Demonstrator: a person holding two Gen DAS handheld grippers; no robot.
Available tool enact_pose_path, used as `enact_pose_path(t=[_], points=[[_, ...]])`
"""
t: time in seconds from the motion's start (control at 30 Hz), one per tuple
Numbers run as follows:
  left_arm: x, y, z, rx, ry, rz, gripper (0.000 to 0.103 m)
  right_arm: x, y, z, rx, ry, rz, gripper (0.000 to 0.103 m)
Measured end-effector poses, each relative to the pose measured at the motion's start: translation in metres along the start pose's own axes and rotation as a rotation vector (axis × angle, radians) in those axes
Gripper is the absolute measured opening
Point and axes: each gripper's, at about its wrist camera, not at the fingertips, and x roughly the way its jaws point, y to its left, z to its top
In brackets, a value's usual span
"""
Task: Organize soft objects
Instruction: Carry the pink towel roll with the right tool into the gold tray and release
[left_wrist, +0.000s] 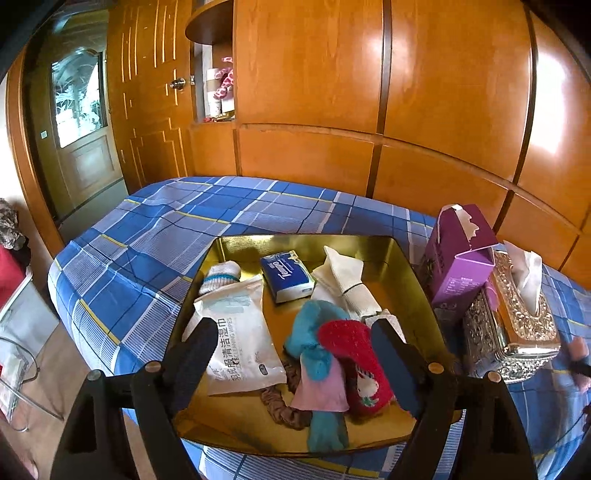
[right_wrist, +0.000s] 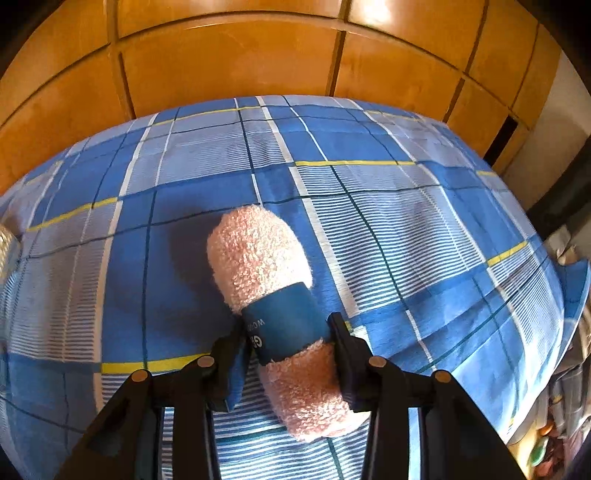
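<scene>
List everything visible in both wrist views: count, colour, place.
tray: 1, gold, on bed
bedsheet: 1, blue plaid, over bed
wipes pack: 1, white, tray left
tissue pack: 1, blue-white, tray back
rolled sock: 1, white, tray back-left
cream cloth: 1, tray right
socks: several, teal, pink, red, tray front
scrunchie: 1, brown, tray front
carton: 1, purple, right of tray
tissue box: 1, silver, beside carton
yarn skein: 1, pink, blue band, on bedsheet
left claw: open, over tray
right claw: closed on yarn skein

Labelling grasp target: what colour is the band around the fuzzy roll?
Dark blue, with white lettering, around the pale pink fuzzy roll. Shows best in the right wrist view.
</scene>
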Motion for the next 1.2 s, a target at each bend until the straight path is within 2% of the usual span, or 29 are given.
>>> enact_pose_path(t=[0.07, 0.3, 0.47, 0.7, 0.93, 1.07, 1.2], points=[[-0.001, -0.001, -0.001, 0.005, 0.002, -0.004, 0.085, 0.0, -0.003, 0.001, 0.029, 0.012, 0.02, 0.04], [-0.004, -0.008, -0.006, 0.022, 0.001, -0.022, 0.085, -0.002, -0.016, 0.008, 0.169, 0.046, 0.168, 0.039], [-0.005, -0.011, -0.007, 0.029, 0.002, -0.028, 0.085, -0.012, -0.002, 0.02, 0.174, 0.02, 0.241, 0.039], [-0.003, -0.01, -0.008, 0.027, 0.008, -0.03, 0.085, -0.046, 0.048, 0.053, 0.069, -0.058, 0.333, 0.039], [-0.001, -0.01, -0.009, 0.027, 0.016, -0.03, 0.085, -0.102, 0.121, 0.085, -0.094, -0.16, 0.467, 0.039], [0.0, -0.007, -0.009, 0.025, 0.021, -0.027, 0.085, -0.142, 0.171, 0.092, -0.22, -0.223, 0.556, 0.039], [0.002, -0.001, -0.009, 0.017, 0.025, -0.022, 0.085, -0.182, 0.224, 0.083, -0.359, -0.274, 0.659, 0.039]])
